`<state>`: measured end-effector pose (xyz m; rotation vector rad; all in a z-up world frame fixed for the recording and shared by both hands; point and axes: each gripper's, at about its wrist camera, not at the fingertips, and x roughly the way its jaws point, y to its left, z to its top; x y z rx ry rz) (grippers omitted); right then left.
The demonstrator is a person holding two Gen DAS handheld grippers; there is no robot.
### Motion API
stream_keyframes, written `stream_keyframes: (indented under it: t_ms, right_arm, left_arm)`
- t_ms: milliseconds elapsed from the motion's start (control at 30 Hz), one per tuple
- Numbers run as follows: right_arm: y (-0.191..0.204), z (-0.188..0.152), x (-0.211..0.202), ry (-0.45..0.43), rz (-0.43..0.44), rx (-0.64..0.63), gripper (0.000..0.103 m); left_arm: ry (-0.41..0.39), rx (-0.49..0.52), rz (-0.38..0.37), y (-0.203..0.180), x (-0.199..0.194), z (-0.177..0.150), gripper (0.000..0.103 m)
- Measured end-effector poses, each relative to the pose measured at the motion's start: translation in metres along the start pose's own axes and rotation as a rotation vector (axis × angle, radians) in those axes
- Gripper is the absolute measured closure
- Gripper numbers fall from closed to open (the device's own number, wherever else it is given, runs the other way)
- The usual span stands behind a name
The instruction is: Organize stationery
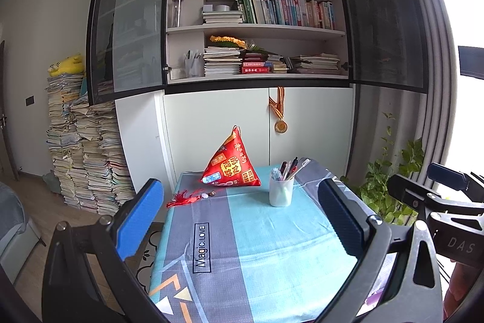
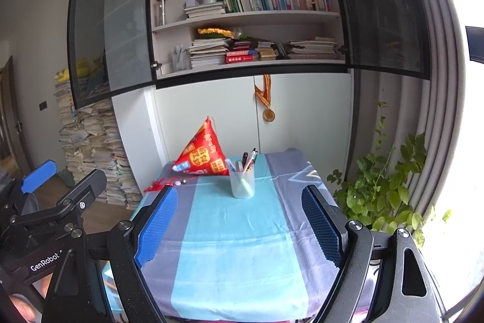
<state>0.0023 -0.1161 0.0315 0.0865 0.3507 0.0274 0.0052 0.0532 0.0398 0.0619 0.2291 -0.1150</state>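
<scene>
Translucent plastic pen cup (image 1: 281, 191) stands upright near the far end of the bench (image 1: 272, 247), just right of the red pyramid pouch (image 1: 231, 167); the pouch's tassel (image 1: 181, 199) trails toward the left edge. Pens (image 1: 289, 168) are already in the cup, tips down, long axes near vertical but fanned up and to the right, so we judge the sorting mostly done. We hold both tools back over the near edge, well apart from the cup, prob. to keep the view open. Left gripper (image 1: 239, 220) jaws wide w/ nothing between; right gripper (image 2: 239, 226) likewise wide, empty.
</scene>
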Motion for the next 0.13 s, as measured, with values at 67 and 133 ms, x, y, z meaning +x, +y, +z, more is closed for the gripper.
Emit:
stream_keyframes:
  t_ms: [67, 133]
  right_arm:
    - [-0.0008, 0.0001, 0.0017, 0.001, -0.001, 0.003, 0.018]
    - [-0.0014, -0.0005, 0.0026, 0.003, -0.003, 0.004, 0.018]
  left_arm:
    - [0.0, 0.004, 0.0, -0.0009, 0.0012, 0.0001, 0.001]
    - [0.005, 0.007, -0.004, -0.001, 0.0029, 0.0002, 0.001]
